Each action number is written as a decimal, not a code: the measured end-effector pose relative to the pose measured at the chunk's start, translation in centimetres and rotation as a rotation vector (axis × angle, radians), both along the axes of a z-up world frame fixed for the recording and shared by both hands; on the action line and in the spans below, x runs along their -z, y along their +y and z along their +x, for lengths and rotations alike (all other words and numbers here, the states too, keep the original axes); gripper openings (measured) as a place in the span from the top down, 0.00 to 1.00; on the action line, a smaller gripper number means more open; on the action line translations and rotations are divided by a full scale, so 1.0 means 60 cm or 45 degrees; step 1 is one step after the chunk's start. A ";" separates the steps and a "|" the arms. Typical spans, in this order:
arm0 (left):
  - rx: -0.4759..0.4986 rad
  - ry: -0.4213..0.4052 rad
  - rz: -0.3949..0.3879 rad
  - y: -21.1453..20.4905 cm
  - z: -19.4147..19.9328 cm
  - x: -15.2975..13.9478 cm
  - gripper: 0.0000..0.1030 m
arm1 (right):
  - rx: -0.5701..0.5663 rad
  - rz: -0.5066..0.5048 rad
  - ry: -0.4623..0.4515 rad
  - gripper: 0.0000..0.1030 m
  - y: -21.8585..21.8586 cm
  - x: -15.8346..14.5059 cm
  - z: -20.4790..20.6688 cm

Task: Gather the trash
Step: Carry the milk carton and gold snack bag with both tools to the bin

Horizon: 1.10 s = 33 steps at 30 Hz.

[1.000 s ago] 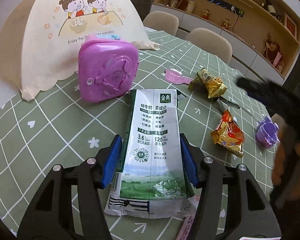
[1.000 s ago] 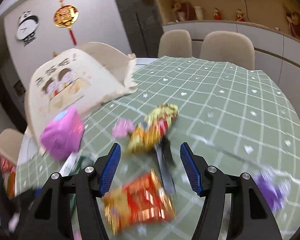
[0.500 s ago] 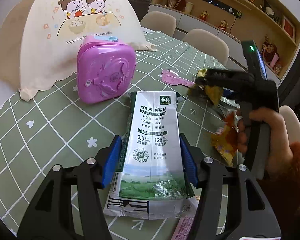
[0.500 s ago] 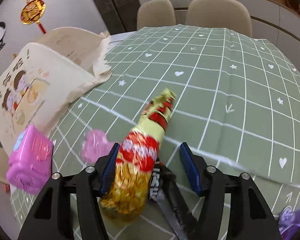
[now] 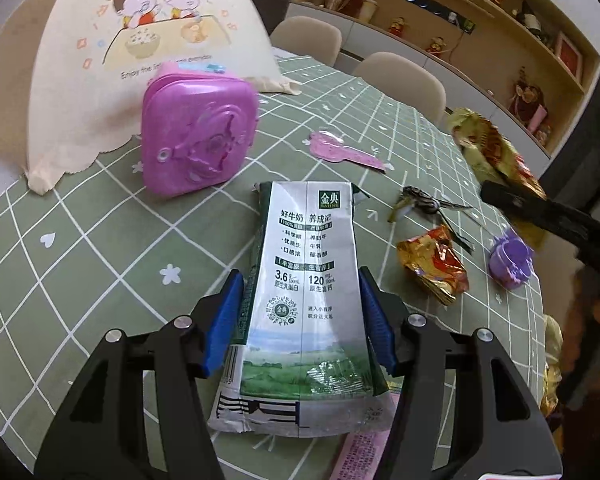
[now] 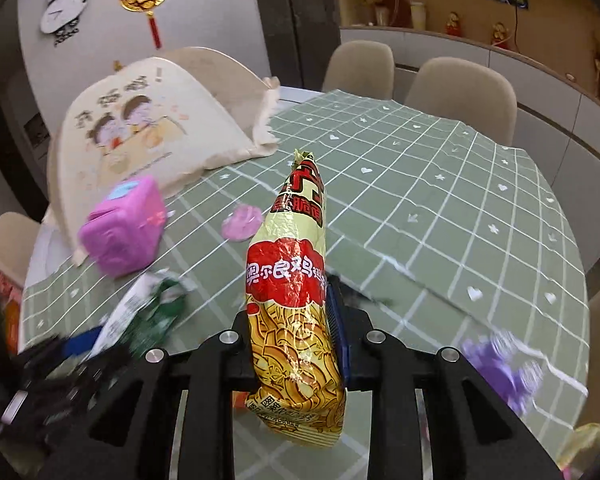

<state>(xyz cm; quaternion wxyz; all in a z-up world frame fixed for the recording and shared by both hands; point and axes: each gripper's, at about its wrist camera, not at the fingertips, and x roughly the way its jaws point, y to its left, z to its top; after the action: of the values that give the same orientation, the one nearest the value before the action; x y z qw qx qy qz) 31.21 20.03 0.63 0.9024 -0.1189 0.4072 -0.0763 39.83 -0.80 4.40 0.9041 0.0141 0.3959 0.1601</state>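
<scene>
Nearest on the green checked tablecloth (image 5: 80,248), the left gripper (image 5: 300,316) clasps a flattened milk carton (image 5: 304,280), its blue pads against the carton's two sides and the carton's near end hanging past them. Just right of the carton lies a crumpled gold and red wrapper (image 5: 434,268), and further right a small purple cup (image 5: 510,258), though blur leaves its shape unsure. A dark twisted scrap (image 5: 424,206) sits just beyond the wrapper. Off to the right the right gripper (image 6: 292,336) has just been closing, and its jaws now pinch a long yellow and red snack bag (image 6: 296,292), lifted clear of the cloth with its far end pointing up and away. Further back on the left stands a pink plastic case (image 5: 198,136), with a flat pink packet (image 5: 342,150) lying to its right. Behind the case rises a cream food cover (image 5: 148,52) printed with two cartoon children.
</scene>
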 end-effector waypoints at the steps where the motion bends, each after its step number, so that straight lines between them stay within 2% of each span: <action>1: 0.013 -0.011 0.008 -0.005 -0.002 -0.002 0.48 | -0.004 -0.003 -0.004 0.76 -0.004 -0.001 -0.016; 5: 0.058 -0.053 0.024 -0.023 -0.014 -0.011 0.48 | -0.016 -0.052 -0.014 0.76 -0.021 0.008 -0.080; 10: 0.070 -0.136 0.148 -0.060 -0.048 -0.035 0.48 | -0.043 -0.064 0.069 0.76 -0.040 0.049 -0.131; 14: 0.089 -0.229 0.223 -0.085 -0.097 -0.059 0.48 | -0.044 -0.078 0.074 0.76 -0.061 0.067 -0.169; 17: 0.132 -0.231 0.225 -0.104 -0.123 -0.062 0.48 | -0.028 -0.109 0.040 0.76 -0.078 0.068 -0.191; 27: 0.239 -0.226 0.224 -0.199 -0.168 -0.080 0.48 | 0.070 -0.067 -0.075 0.76 -0.175 0.029 -0.264; 33: 0.382 -0.212 0.222 -0.315 -0.204 -0.083 0.48 | 0.186 -0.070 -0.138 0.76 -0.274 0.026 -0.324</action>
<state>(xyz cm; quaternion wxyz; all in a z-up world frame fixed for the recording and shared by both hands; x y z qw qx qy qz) 18.98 1.11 5.60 0.9183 0.0285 0.3494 -0.1840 20.38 -17.27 2.82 0.9335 0.0094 0.3487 0.0834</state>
